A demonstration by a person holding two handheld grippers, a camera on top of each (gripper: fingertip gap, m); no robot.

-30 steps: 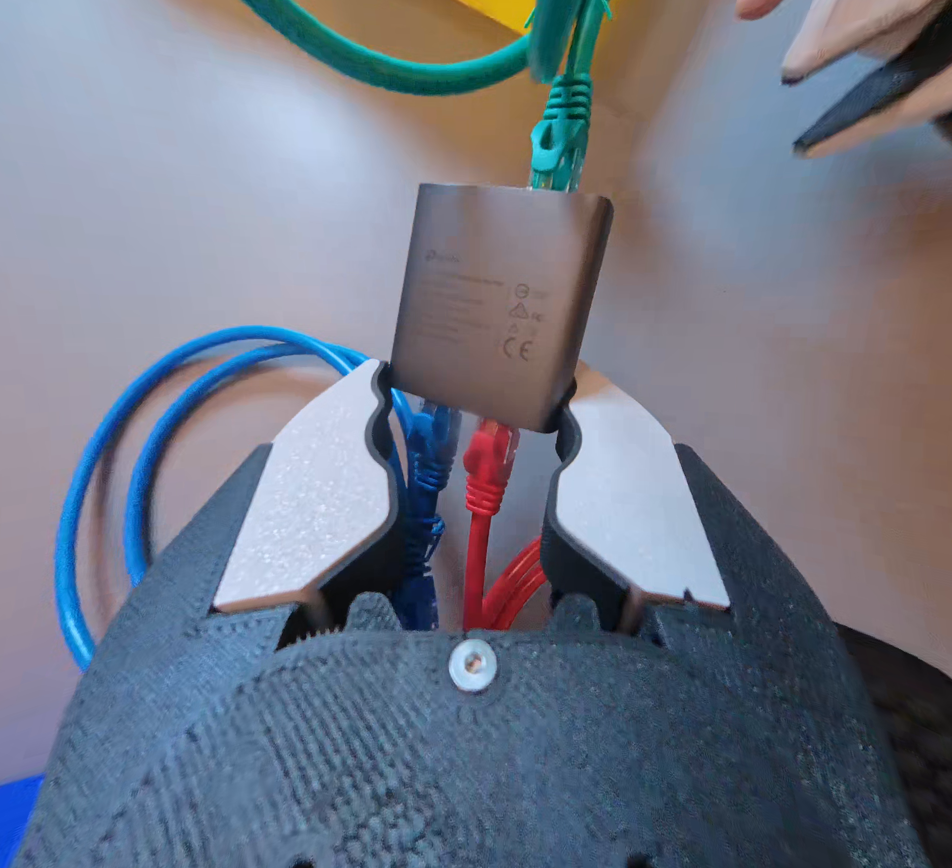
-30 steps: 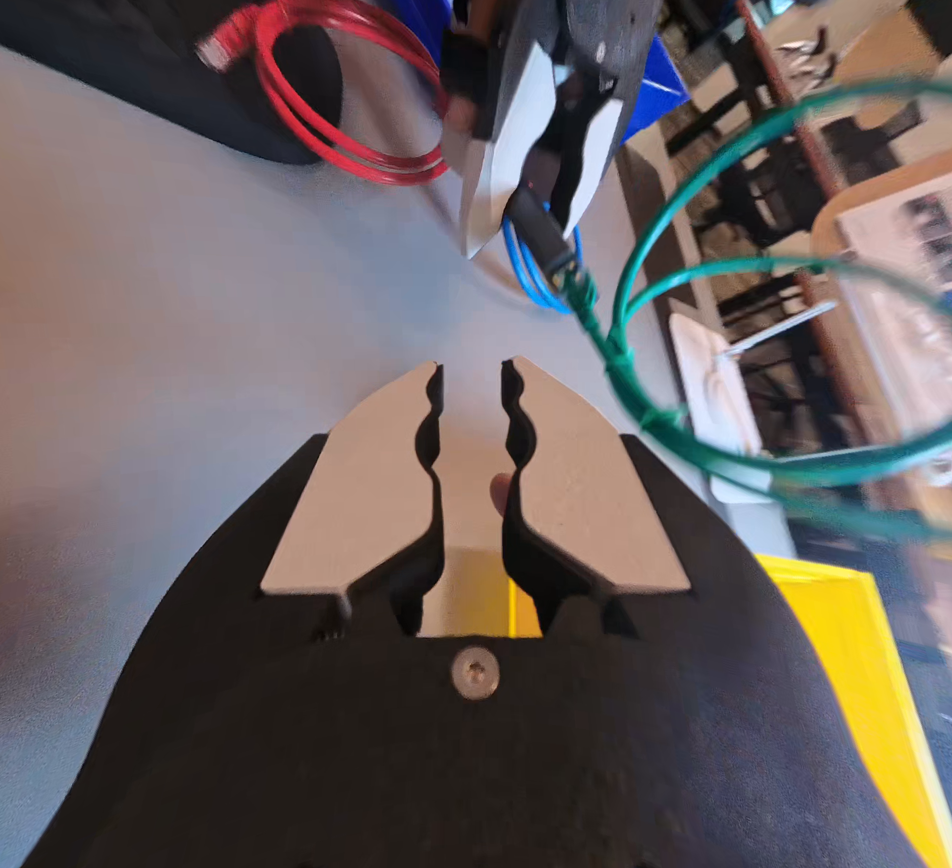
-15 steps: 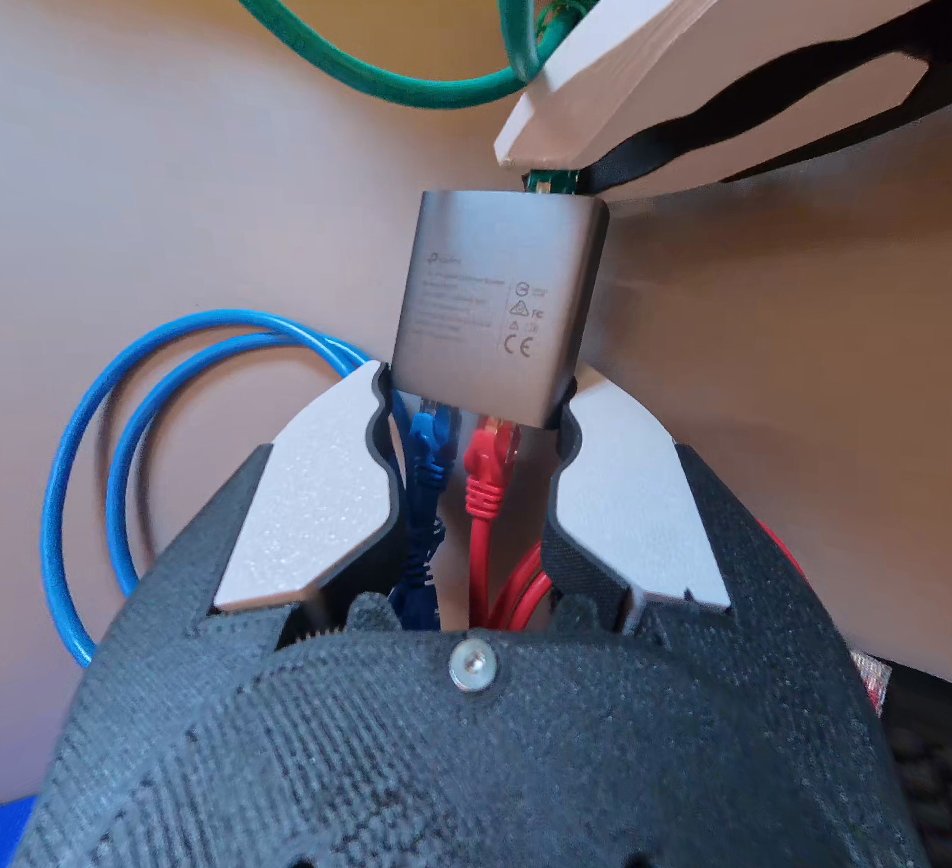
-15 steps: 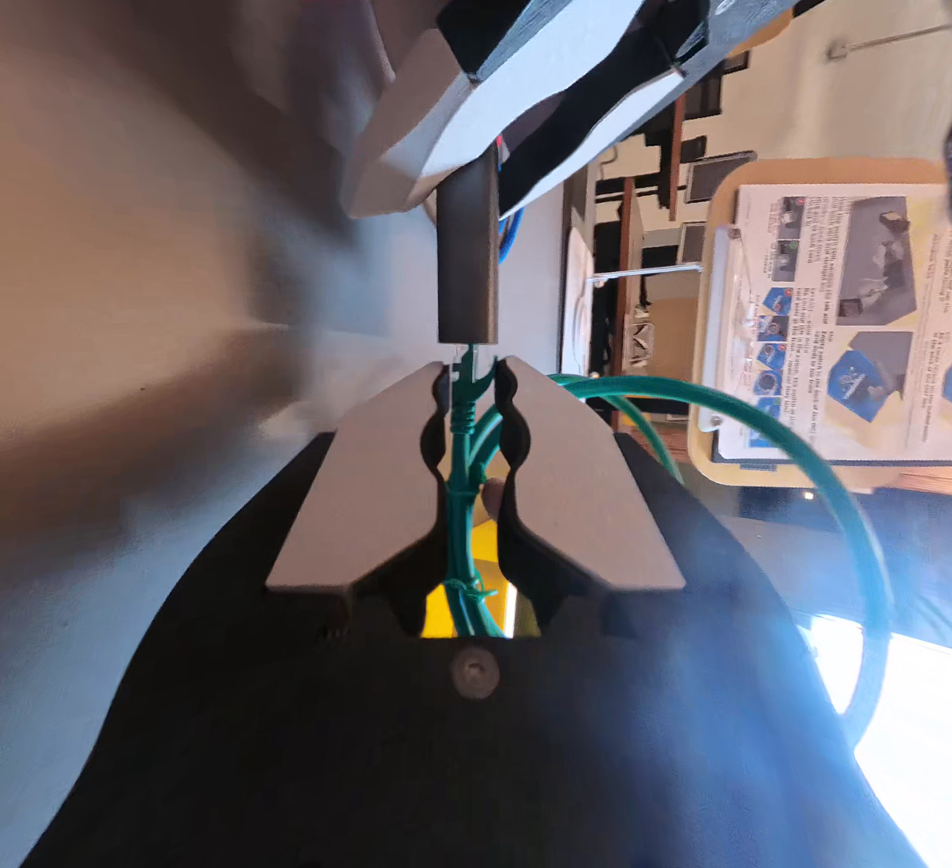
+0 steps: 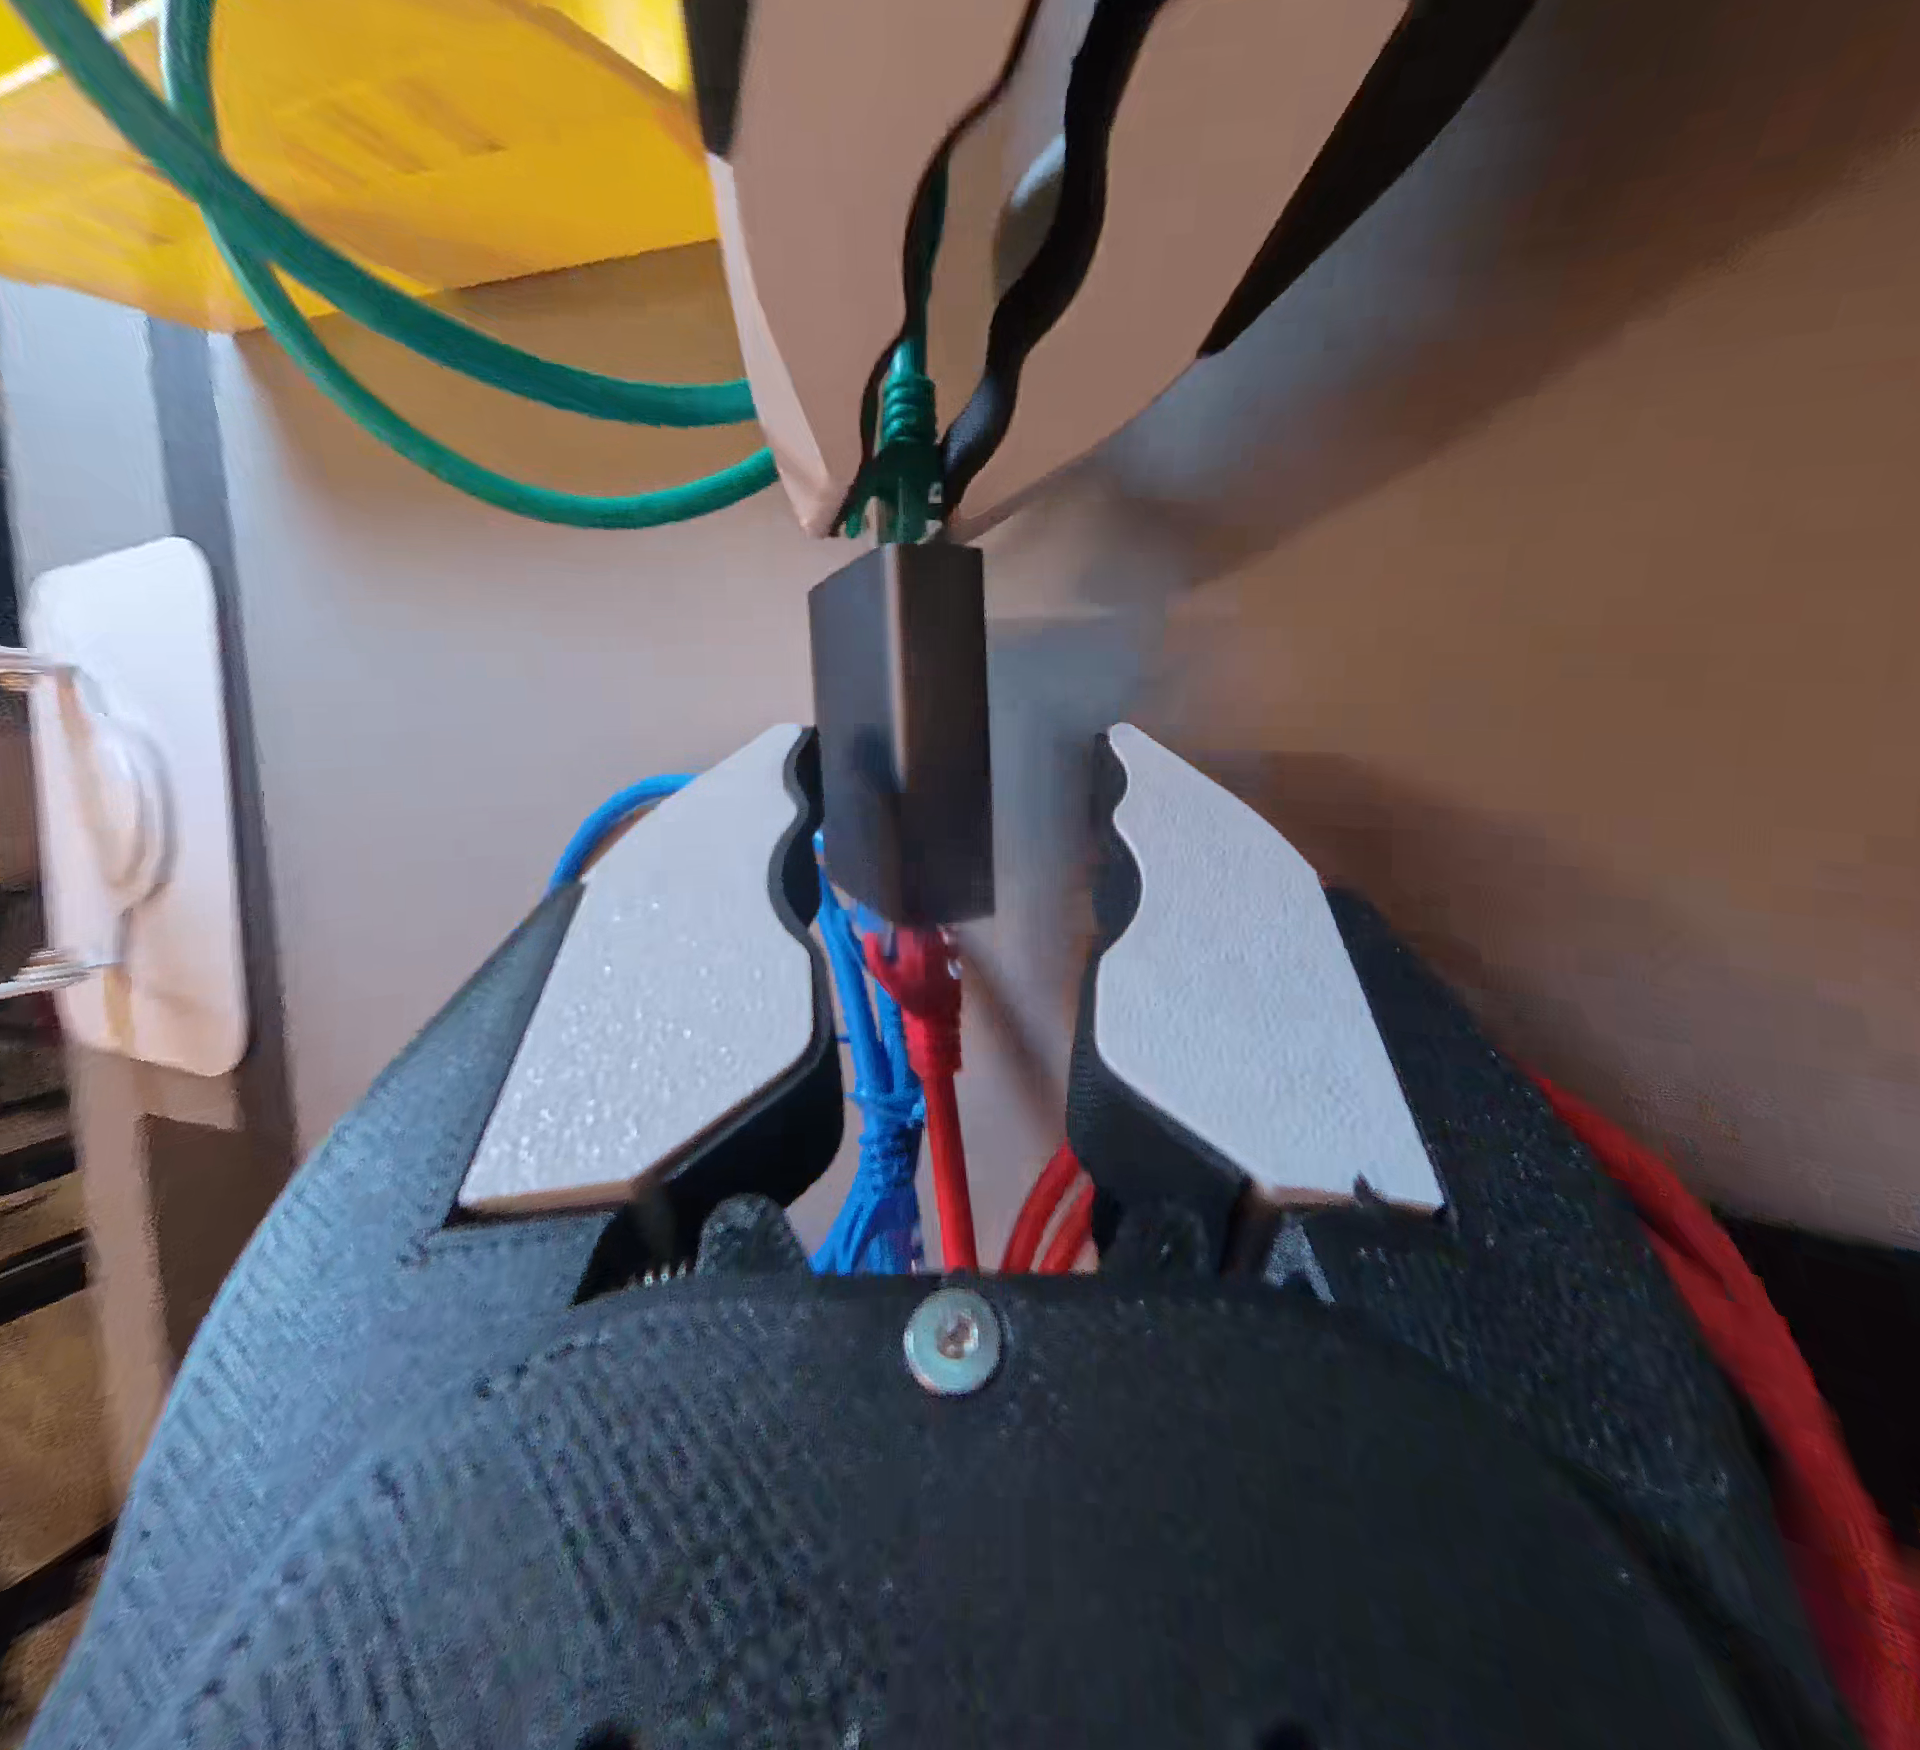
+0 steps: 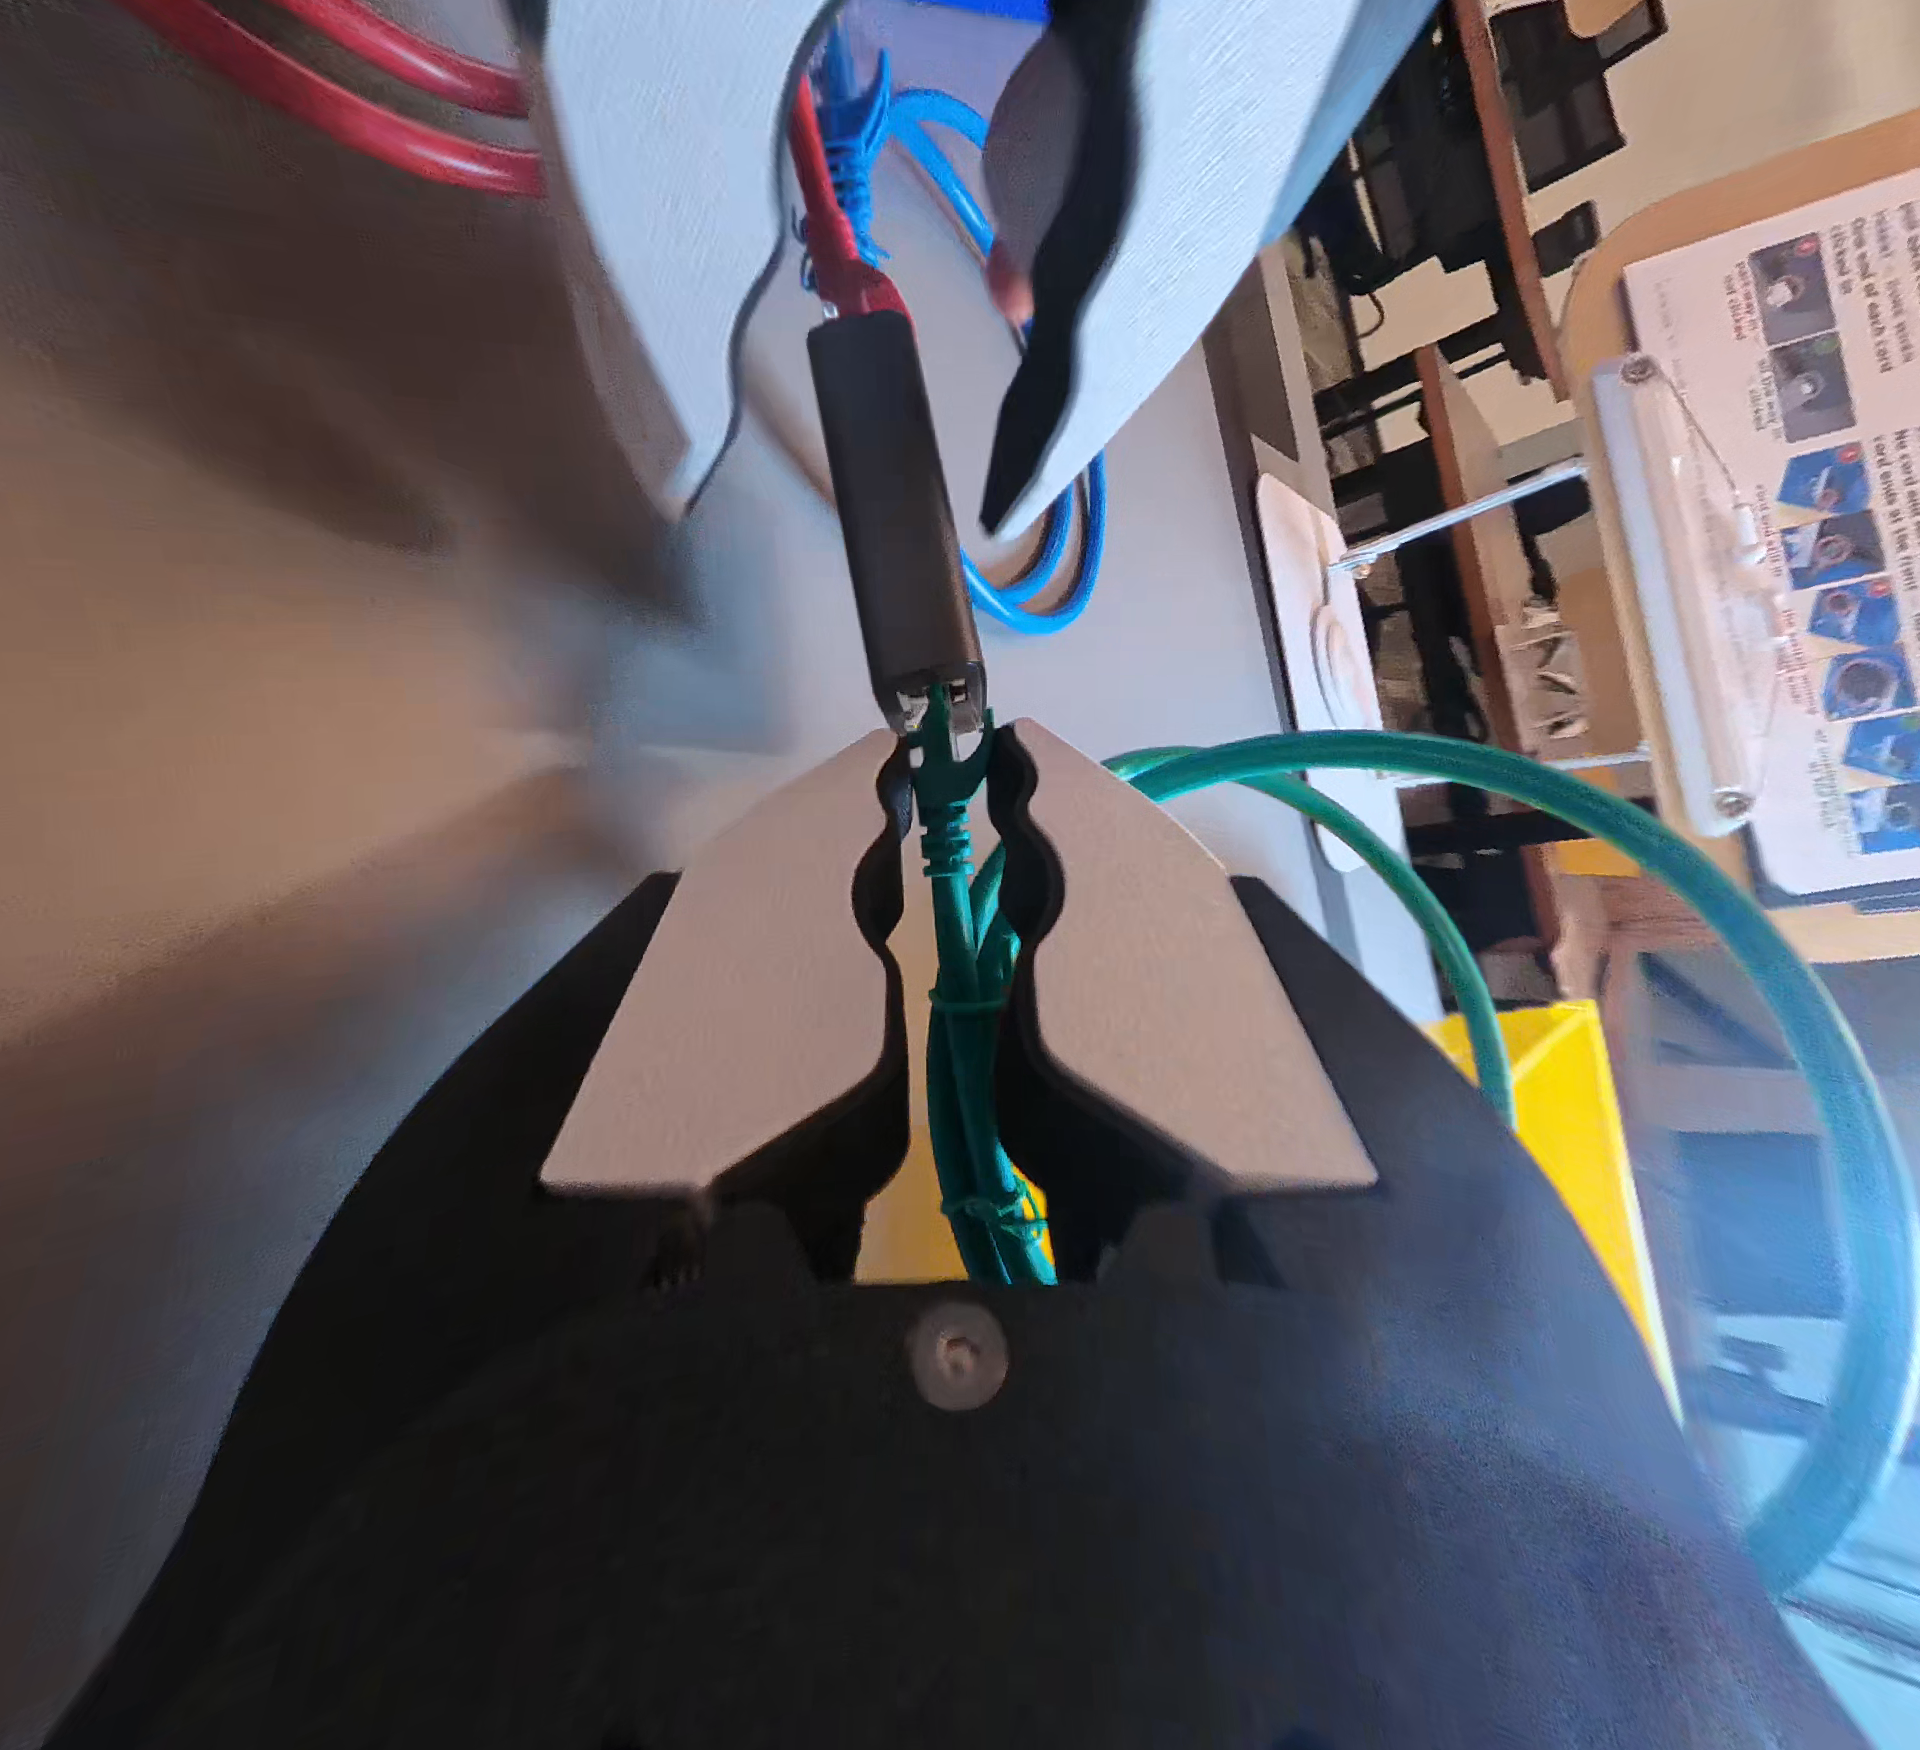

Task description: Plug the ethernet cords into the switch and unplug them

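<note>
The right claw (image 6: 948,744) pinches the green cord's plug (image 6: 948,791) at the switch (image 6: 894,516); the left claw (image 5: 951,750) gapes wide (blur hides whether it touches).

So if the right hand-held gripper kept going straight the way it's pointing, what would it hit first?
The switch. The right hand-held gripper is shut on the green cord's plug, which sits in the switch's near end, directly ahead. Beyond it is the left hand-held gripper.

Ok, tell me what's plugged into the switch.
The green cord enters the switch at the end near the right gripper. The red cord enters the opposite end; the blue cord's connection is partly hidden.
</note>
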